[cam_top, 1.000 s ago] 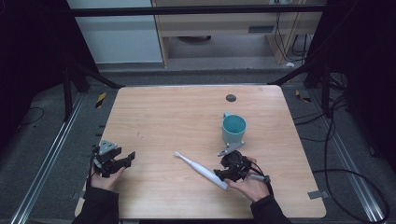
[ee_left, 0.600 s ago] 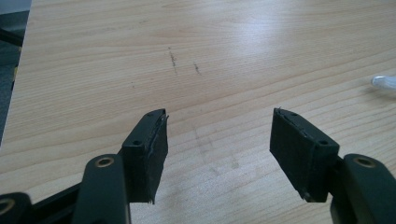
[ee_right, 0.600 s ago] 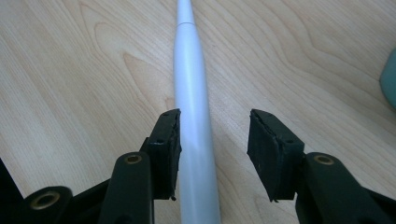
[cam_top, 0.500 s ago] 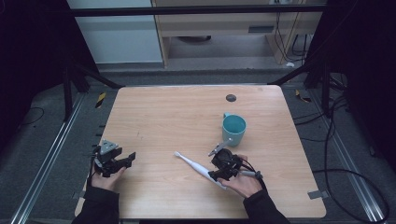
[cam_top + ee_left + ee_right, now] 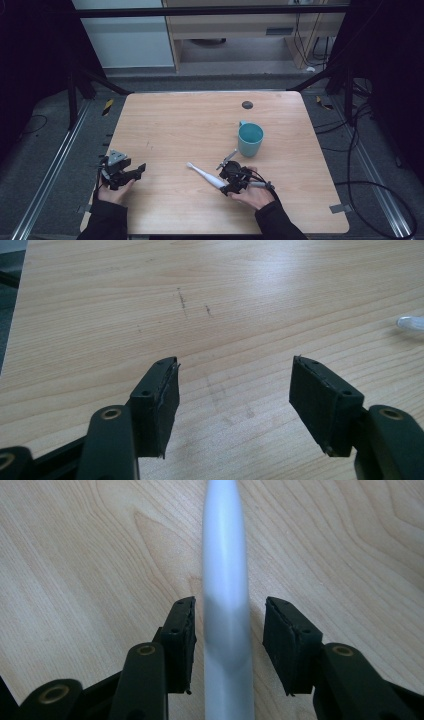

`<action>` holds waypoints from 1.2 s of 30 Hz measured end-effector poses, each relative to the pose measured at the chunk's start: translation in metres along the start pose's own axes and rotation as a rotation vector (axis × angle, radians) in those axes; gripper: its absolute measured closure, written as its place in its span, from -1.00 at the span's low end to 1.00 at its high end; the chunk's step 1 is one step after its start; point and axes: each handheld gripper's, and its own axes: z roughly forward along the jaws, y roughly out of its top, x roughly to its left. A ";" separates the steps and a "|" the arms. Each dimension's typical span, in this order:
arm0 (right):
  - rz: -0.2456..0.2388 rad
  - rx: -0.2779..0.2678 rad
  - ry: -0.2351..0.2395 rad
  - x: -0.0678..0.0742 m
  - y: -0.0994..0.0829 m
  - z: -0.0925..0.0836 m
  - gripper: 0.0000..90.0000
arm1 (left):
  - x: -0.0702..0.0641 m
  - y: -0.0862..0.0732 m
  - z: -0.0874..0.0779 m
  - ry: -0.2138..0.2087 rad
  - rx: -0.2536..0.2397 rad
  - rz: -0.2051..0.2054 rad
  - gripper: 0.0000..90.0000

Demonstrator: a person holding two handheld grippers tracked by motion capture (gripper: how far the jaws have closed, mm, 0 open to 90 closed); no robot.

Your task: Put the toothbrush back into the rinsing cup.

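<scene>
Light wood table (image 5: 170, 125) on a dark floor, metal rails along both sides, cables trailing at right. Pale cabinet and a shelf unit stand beyond the far edge.

Teal mug (image 5: 250, 139) stands upright right of centre, handle toward the far-left side. Inside looks plain teal, with nothing seen in it (the bottom itself is not clearly shown from this angle). Small dark round spot (image 5: 247, 105) on the tabletop, farther back, well apart from the mug.

White toothbrush (image 5: 204, 174) lies flat on the table, near the mug on its near-left side, slanting from far-left to near-right.

Right gripper (image 5: 226, 176), held in the right hand (image 5: 255, 196), sits at the toothbrush's thicker near end. In the right gripper view the jaws straddle the handle (image 5: 226, 605), one on each side, with a narrow gap showing on both; released, not clamped on it. Handle runs straight up between them, lying on the wood.

Left gripper (image 5: 131, 172), in the left hand (image 5: 115, 192), is near the table's left edge, well apart from everything else. In the left gripper view its jaws (image 5: 235, 390) stand wide apart over bare wood with faint scuff marks; the toothbrush tip (image 5: 411, 323) just shows at the right edge.
</scene>
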 end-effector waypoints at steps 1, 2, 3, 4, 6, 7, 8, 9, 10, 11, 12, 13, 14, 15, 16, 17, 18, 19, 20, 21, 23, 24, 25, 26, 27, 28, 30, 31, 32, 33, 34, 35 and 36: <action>-0.001 0.003 -0.001 0.000 0.000 0.001 0.26 | 0.000 0.000 0.000 0.000 0.001 -0.002 -0.20; -0.005 0.006 -0.001 0.000 0.001 0.002 0.26 | 0.000 0.000 0.000 0.000 0.002 -0.002 -0.20; 0.001 0.013 -0.004 0.000 0.001 0.003 0.27 | 0.000 0.000 0.000 0.000 0.002 -0.002 -0.20; -0.006 0.013 -0.003 -0.001 0.002 0.004 0.28 | 0.000 0.000 0.000 0.001 0.002 -0.002 -0.20; -0.001 0.019 -0.001 0.000 0.002 0.006 0.29 | 0.000 0.000 0.000 0.001 0.003 -0.001 -0.20; -0.005 0.019 0.002 0.000 0.003 0.006 0.31 | 0.000 0.000 0.000 0.002 0.007 0.005 -0.20; -0.003 0.026 0.003 0.001 0.004 0.007 0.31 | 0.000 0.000 0.000 0.001 0.008 0.006 -0.20; -0.008 0.031 0.006 0.001 0.005 0.009 0.32 | 0.000 0.000 0.000 0.002 0.007 0.006 -0.20; -0.012 0.035 0.005 0.001 0.005 0.010 0.33 | 0.000 0.000 0.000 0.002 0.007 0.007 -0.20; -0.015 0.041 0.006 0.001 0.005 0.011 0.34 | 0.000 0.000 0.000 0.002 0.006 0.007 -0.20; -0.017 0.044 0.003 0.002 0.006 0.012 0.35 | 0.000 0.000 0.000 0.002 0.007 0.006 -0.20; -0.019 0.049 0.002 0.001 0.006 0.013 0.37 | 0.000 0.000 0.000 0.002 0.008 0.006 -0.20; -0.020 0.057 0.003 0.001 0.006 0.015 0.38 | 0.000 0.000 0.001 0.002 0.009 0.006 -0.20; -0.026 0.058 0.003 0.001 0.006 0.015 0.39 | 0.000 0.000 0.001 0.001 0.010 0.005 -0.20; -0.026 0.063 0.004 0.001 0.006 0.016 0.39 | 0.000 0.000 0.001 0.001 0.008 0.003 -0.20; -0.019 0.069 0.000 0.001 0.007 0.017 0.39 | 0.000 0.000 0.001 0.000 0.009 0.001 -0.20; -0.019 0.069 0.000 0.001 0.007 0.017 0.39 | 0.000 0.000 0.001 0.000 0.009 0.001 -0.20; -0.024 0.074 -0.002 0.002 0.007 0.017 0.40 | 0.000 0.000 0.001 0.001 0.008 0.004 -0.20; -0.029 0.075 -0.001 0.002 0.007 0.017 0.41 | 0.000 0.000 0.001 0.000 0.008 0.002 -0.20; -0.029 0.075 -0.001 0.002 0.007 0.017 0.41 | 0.000 0.000 0.001 0.000 0.008 0.002 -0.20; -0.024 0.082 -0.004 0.002 0.008 0.018 0.42 | 0.000 0.000 0.001 -0.001 0.011 0.004 -0.20; -0.022 0.088 -0.006 0.002 0.009 0.018 0.42 | 0.000 0.000 0.001 -0.001 0.011 0.004 -0.20; -0.027 0.105 -0.014 0.003 0.011 0.018 0.44 | 0.000 0.000 0.001 -0.001 0.012 0.004 -0.20; -0.026 0.115 -0.017 0.004 0.012 0.018 0.44 | 0.000 0.000 0.001 -0.001 0.012 0.005 -0.20; -0.026 0.115 -0.017 0.004 0.012 0.018 0.44 | 0.000 0.000 0.001 -0.001 0.011 0.005 -0.20; -0.029 0.122 -0.022 0.005 0.013 0.018 0.45 | 0.000 0.000 0.001 -0.001 0.011 0.005 -0.20; -0.024 0.134 -0.024 0.005 0.014 0.019 0.45 | 0.000 0.000 0.001 -0.001 0.011 0.001 -0.20; -0.025 0.135 -0.023 0.005 0.015 0.019 0.45 | 0.000 0.000 0.001 -0.001 0.011 0.001 -0.20; -0.020 0.137 -0.022 0.005 0.015 0.019 0.46 | 0.000 0.000 0.001 -0.001 0.011 0.001 -0.20; -0.011 0.142 -0.023 0.005 0.015 0.019 0.46 | 0.000 0.000 0.001 -0.001 0.011 0.001 -0.20; -0.005 0.145 -0.022 0.005 0.015 0.019 0.46 | 0.000 0.000 0.001 0.000 0.011 0.003 -0.20; -0.005 0.145 -0.022 0.005 0.015 0.019 0.47 | 0.000 0.000 0.001 -0.001 0.012 0.004 -0.20; -0.004 0.146 -0.021 0.005 0.015 0.018 0.47 | 0.000 0.000 0.001 -0.001 0.013 0.005 -0.20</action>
